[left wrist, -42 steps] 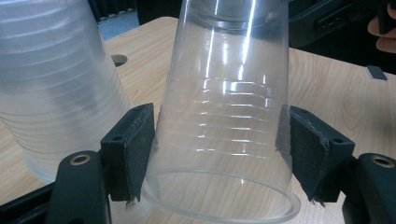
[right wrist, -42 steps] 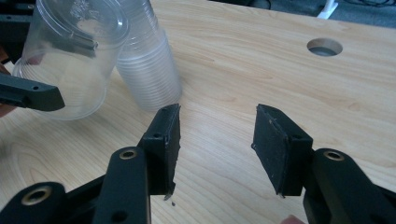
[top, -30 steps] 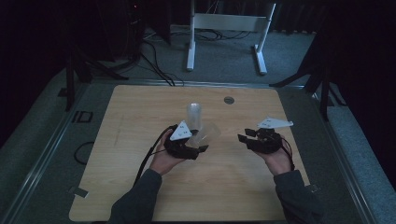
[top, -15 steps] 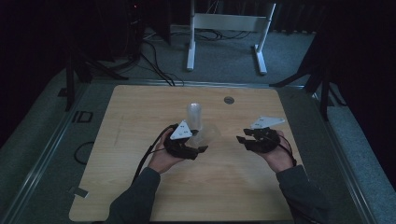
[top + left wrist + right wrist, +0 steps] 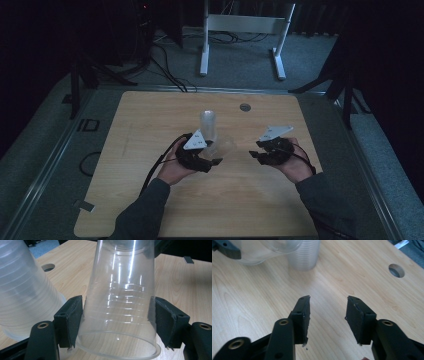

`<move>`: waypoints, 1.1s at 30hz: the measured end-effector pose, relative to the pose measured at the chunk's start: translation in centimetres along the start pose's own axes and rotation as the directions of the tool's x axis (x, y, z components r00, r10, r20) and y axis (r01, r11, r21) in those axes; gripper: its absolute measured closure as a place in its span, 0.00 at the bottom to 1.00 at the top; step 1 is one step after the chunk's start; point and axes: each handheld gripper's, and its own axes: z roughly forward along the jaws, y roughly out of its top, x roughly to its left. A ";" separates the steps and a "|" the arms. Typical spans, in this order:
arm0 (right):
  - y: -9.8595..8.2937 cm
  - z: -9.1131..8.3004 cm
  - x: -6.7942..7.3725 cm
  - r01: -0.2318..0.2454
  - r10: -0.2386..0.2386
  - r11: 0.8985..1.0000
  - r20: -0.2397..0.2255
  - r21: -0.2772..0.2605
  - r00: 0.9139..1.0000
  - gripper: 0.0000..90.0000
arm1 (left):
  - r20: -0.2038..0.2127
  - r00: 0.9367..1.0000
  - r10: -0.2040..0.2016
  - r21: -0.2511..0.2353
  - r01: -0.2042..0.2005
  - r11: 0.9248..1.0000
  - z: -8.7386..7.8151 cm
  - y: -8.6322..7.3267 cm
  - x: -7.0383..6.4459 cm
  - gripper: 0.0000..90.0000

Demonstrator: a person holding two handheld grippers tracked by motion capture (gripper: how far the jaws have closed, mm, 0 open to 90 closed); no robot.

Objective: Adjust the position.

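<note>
So the left gripper (image 5: 115,322) has a single clear plastic cup (image 5: 122,302) pinched between its jaws, mouth toward the camera and base pointing away, tilted a bit. Both black pads sit flat against the cup's lower wall, one on each side, so it's closed on the cup at roughly the cup's width – a light squeeze by the look of it, since the wall isn't visibly caved in. My guess at the reason for the sideways hold: thin cups crush easily, and gripping near the ribbed rim is the stiffest place to do it.

Just left of it in the left gripper view is the stack of cups (image 5: 25,295), frosted-looking because of all the nested layers. From the high view the stack (image 5: 208,125) stands upright near the middle of the counter (image 5: 150,115), a little farther away than the left gripper (image 5: 212,161), with the held cup (image 5: 226,146) just to its near right. Looks to me like the cup is being kept clear of the stack – whether it's coming off or going on I can't tell.

The right gripper (image 5: 328,317) is empty, jaws wide apart over bare wood, touching nothing. It's hovering on the right side (image 5: 256,155), well apart from the cup, probably just waiting its turn
</note>
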 end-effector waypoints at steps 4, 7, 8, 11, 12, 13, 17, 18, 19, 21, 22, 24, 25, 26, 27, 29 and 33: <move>0.2 0.2 0.1 0.020 -0.020 1.000 -0.001 0.014 1.000 0.52 | 0.008 1.000 0.014 0.013 -0.014 1.000 0.0 0.3 0.0 0.32; 0.4 0.3 0.3 0.038 -0.038 0.999 -0.002 0.027 0.999 0.49 | 0.016 1.000 0.016 0.027 -0.017 0.999 0.0 0.3 0.0 0.32; 0.5 0.3 0.3 0.045 -0.045 0.999 -0.004 0.030 0.999 0.48 | 0.019 1.000 0.018 0.034 -0.019 0.999 0.1 0.3 0.0 0.32; 0.7 0.3 0.4 0.063 -0.063 0.997 -0.008 0.036 0.998 0.47 | 0.022 0.999 0.029 0.050 -0.030 0.998 0.2 0.3 0.0 0.32; 0.8 0.3 0.4 0.068 -0.067 0.997 -0.010 0.038 0.998 0.47 | 0.023 0.999 0.034 0.057 -0.036 0.998 0.2 0.3 -0.1 0.33; 0.9 0.3 0.5 0.078 -0.078 0.996 -0.011 0.041 0.997 0.47 | 0.024 0.999 0.039 0.062 -0.041 0.997 0.2 0.3 -0.1 0.32; 1.0 0.4 0.6 0.099 -0.099 0.994 -0.019 0.052 0.995 0.47 | 0.030 0.998 0.055 0.083 -0.058 0.995 0.4 0.4 -0.2 0.33; 1.0 0.4 0.6 0.099 -0.099 0.994 -0.019 0.052 0.995 0.47 | 0.030 0.998 0.055 0.083 -0.058 0.995 0.4 0.4 -0.2 0.32; 1.0 0.4 0.6 0.107 -0.106 0.993 -0.021 0.055 0.994 0.46 | 0.034 0.997 0.066 0.096 -0.069 0.993 0.5 0.4 -0.2 0.32; 1.1 0.5 0.7 0.113 -0.112 0.991 -0.019 0.070 0.993 0.45 | 0.039 0.997 0.065 0.102 -0.069 0.992 0.6 0.3 -0.3 0.33; 1.1 0.5 0.7 0.112 -0.110 0.991 -0.024 0.074 0.994 0.45 | 0.039 0.997 0.068 0.107 -0.072 0.992 0.7 0.3 -0.2 0.33; 1.2 0.5 0.8 0.123 -0.120 0.989 -0.035 0.085 0.992 0.46 | 0.040 0.997 0.072 0.119 -0.076 0.990 0.8 0.2 -0.2 0.32; 1.3 0.6 0.9 0.126 -0.123 0.988 -0.039 0.090 0.992 0.46 | 0.041 0.997 0.072 0.123 -0.077 0.989 0.8 0.2 -0.2 0.33; 1.3 0.6 1.0 0.130 -0.127 0.987 -0.041 0.090 0.991 0.46 | 0.043 0.996 0.072 0.124 -0.077 0.989 0.9 0.2 -0.3 0.33; 1.4 0.7 1.0 0.135 -0.131 0.986 -0.046 0.095 0.990 0.46 | 0.044 0.996 0.075 0.130 -0.081 0.988 1.0 0.2 -0.3 0.33; 1.5 0.8 1.2 0.150 -0.145 0.984 -0.051 0.097 0.988 0.45 | 0.050 0.995 0.085 0.143 -0.091 0.985 1.1 0.2 -0.4 0.33; 1.8 0.7 1.4 0.173 -0.168 0.979 -0.058 0.105 0.984 0.43 | 0.058 0.994 0.095 0.156 -0.103 0.982 1.2 0.4 -0.5 0.33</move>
